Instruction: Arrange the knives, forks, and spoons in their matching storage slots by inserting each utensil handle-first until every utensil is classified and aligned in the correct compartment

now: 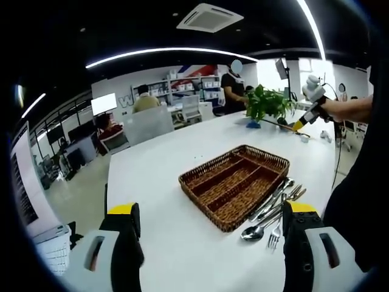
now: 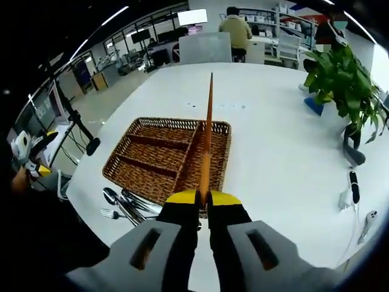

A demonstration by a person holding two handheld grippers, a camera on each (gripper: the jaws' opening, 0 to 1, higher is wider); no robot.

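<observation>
On the white worktop (image 1: 182,243) sits a wicker tray (image 1: 234,182) with long compartments, all of which look empty, so sorting has barely begun. Beside the tray's long side, near the worktop edge closest to the person, lies a heap of cutlery (image 1: 273,210): spoons and forks can be made out, while any knives among them are hard to tell apart.

Seen in the right gripper view, the right gripper (image 2: 203,198) has its jaws pressed together on one utensil with an orange handle (image 2: 207,140), which points straight forward above the tray (image 2: 146,161), handle end away. Which kind of utensil it is cannot be told, as the head is hidden in the jaws.

The left gripper (image 1: 209,234) hangs over the worktop short of the tray, jaws spread and holding nothing.

Nearly everything remains to be sorted. Room is generous: the worktop is bare around the tray, with a potted plant (image 2: 340,79) and some cables (image 2: 355,194) well apart toward the far edge.
</observation>
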